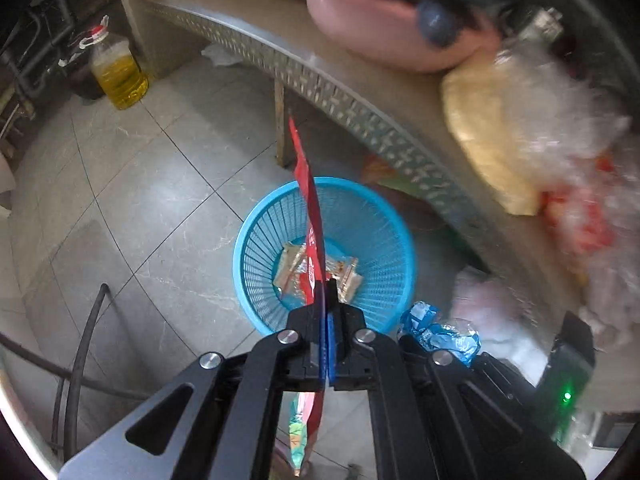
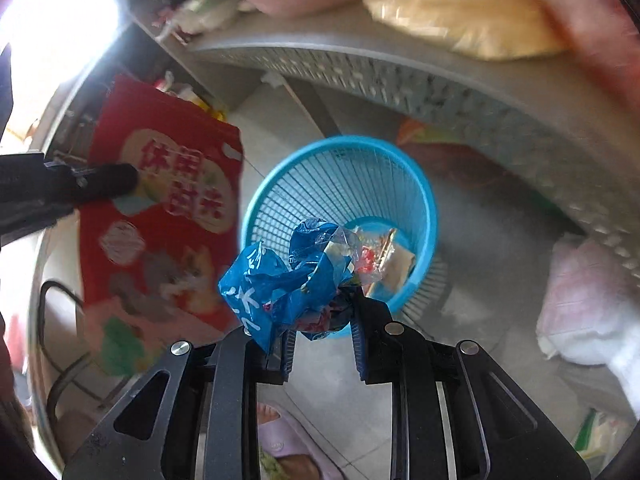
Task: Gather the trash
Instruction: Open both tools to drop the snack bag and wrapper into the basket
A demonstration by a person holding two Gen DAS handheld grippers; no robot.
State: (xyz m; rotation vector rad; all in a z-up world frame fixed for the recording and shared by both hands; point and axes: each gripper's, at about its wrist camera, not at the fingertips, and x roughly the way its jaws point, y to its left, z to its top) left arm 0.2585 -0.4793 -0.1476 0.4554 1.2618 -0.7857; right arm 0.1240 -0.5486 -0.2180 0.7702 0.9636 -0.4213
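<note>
Both grippers hang over the blue basket [image 1: 256, 236] on the tiled floor [image 1: 132, 208], each with a piece of trash. The left gripper [image 1: 326, 292] is pinched tight on a flat red snack bag [image 1: 310, 200], seen edge-on in its own view, running from the jaws up toward 12 o'clock, with its tail hanging below the fingers. From the right wrist view the same bag shows its printed red face at 9 o'clock, beside the basket rim. The right gripper [image 2: 320, 316] is clamped on a crumpled blue wrapper [image 2: 280, 280], jaws only partly closed around the wad, held over the basket's near rim at 6 o'clock. Inside the basket, a few crinkled wrappers [image 1: 344, 274] lie on the bottom. The counter [image 1: 256, 20] with its perforated metal edge arcs from 12 to 3 o'clock, crowded with a pink bowl [image 1: 384, 28] and plastic bags [image 1: 560, 120]. An oil bottle [image 1: 118, 76] stands on the floor at 10 o'clock.
</note>
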